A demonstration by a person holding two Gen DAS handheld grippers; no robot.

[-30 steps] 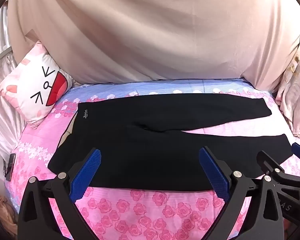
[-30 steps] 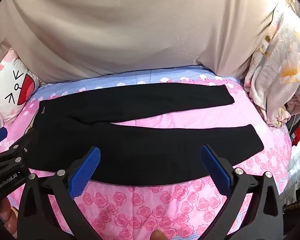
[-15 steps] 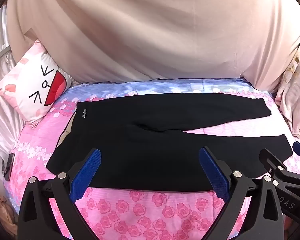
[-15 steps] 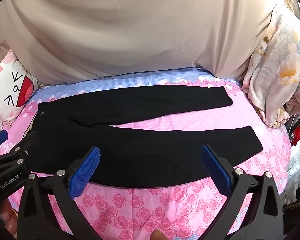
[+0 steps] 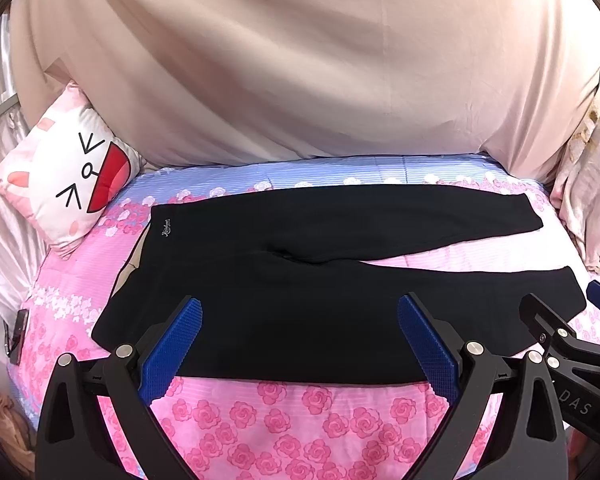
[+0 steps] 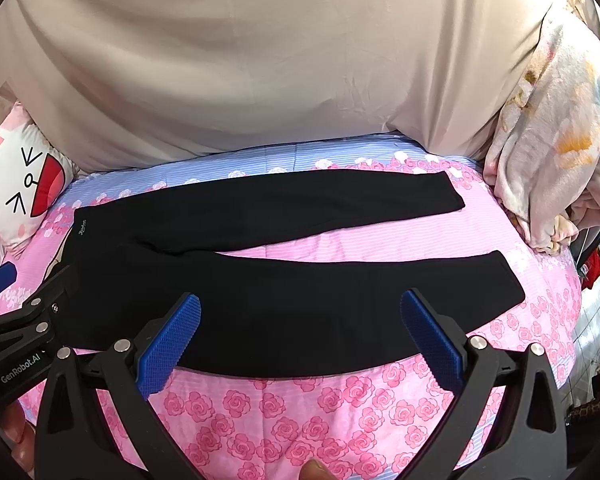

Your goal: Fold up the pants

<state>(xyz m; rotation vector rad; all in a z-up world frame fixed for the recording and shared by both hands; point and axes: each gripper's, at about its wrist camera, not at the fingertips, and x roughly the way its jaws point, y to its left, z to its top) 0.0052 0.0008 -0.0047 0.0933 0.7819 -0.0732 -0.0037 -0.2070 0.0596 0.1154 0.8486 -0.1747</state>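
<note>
Pants (image 5: 300, 280) flat, unfolded, legs toward bed's (image 5: 260, 412) right edge. Left gripper (image 5: 300, 344), right gripper (image 6: 300, 340) spread wide, empty. Pinch near-edge waist corner and hem; lift together, lay over far leg.

left gripper (image 5: 299, 338): matte black angular frame, two splayed fingers, blue cross-hatched rubber pads (image 5: 171, 350) on inner faces, silver round screws at joints. right gripper (image 6: 300, 336): same build, black frame, blue textured pads (image 6: 168, 346), silver screws. white "genrobot.ai" lettering on left gripper body in right wrist view; white "das" on right gripper body in left wrist view. bare fingertip (image 6: 315, 470) at right view's bottom edge; more bare skin bottom left.
</note>
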